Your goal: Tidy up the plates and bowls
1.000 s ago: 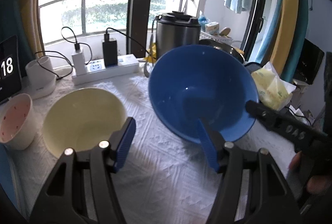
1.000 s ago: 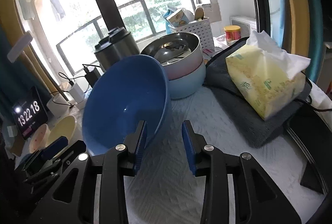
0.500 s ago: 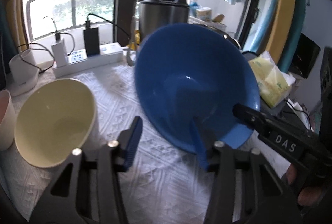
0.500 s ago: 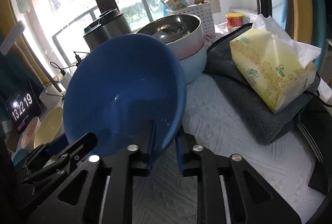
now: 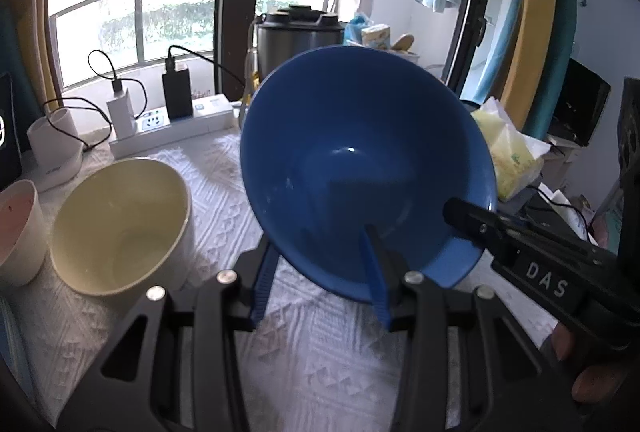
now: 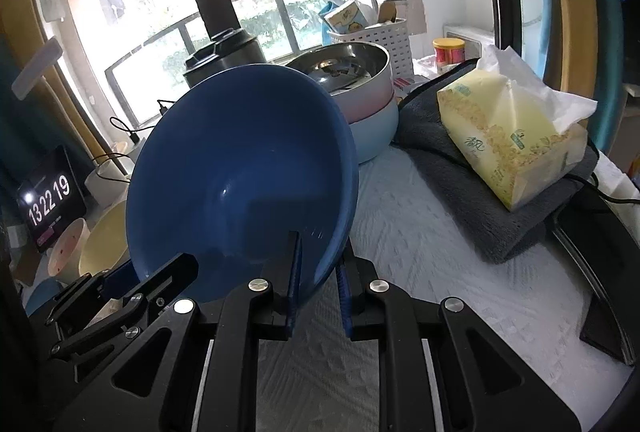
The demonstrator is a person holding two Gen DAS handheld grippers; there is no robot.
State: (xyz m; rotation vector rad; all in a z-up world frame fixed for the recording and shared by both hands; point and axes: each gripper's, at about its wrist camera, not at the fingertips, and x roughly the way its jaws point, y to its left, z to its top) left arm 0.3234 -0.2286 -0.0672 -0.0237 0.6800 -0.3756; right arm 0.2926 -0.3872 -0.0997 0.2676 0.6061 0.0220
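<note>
At the far left of the counter (image 5: 328, 372), which is covered by a white textured cloth, a digital clock (image 6: 50, 202) reading 13 22 19 leans near the window side, with a small pink-lined cup (image 5: 16, 228) in front of it and a white round container (image 5: 54, 152) behind. Just right of the cup, touching it or nearly so, sits a pale yellow bowl (image 5: 120, 228), upright on the cloth. Behind it a white power strip (image 5: 172, 130) lies along the window sill edge with a white charger and a black adapter plugged in, their cables looping back. The window behind shows a balcony railing and greenery, split by a dark vertical frame. At the middle, a large blue bowl (image 5: 360, 168) is tilted steeply, its opening facing the cameras and its lower rim raised off the cloth. The left tongs (image 5: 320, 280) are partly open and straddle the bowl's lower rim, one blue pad inside and one outside; whether they press on it cannot be told. The right tongs (image 6: 318, 288) are nearly closed and pinch the bowl's rim on its right side. Behind the bowl stands a dark steel cooker (image 5: 300, 36), and to its right a steel-lined pink bowl (image 6: 356, 72) is stacked in a light blue bowl (image 6: 376, 128). Further right, a yellow tissue pack (image 6: 512, 136) rests on a folded grey towel (image 6: 460, 192), before a white slotted basket (image 6: 380, 36) by the balcony door.
</note>
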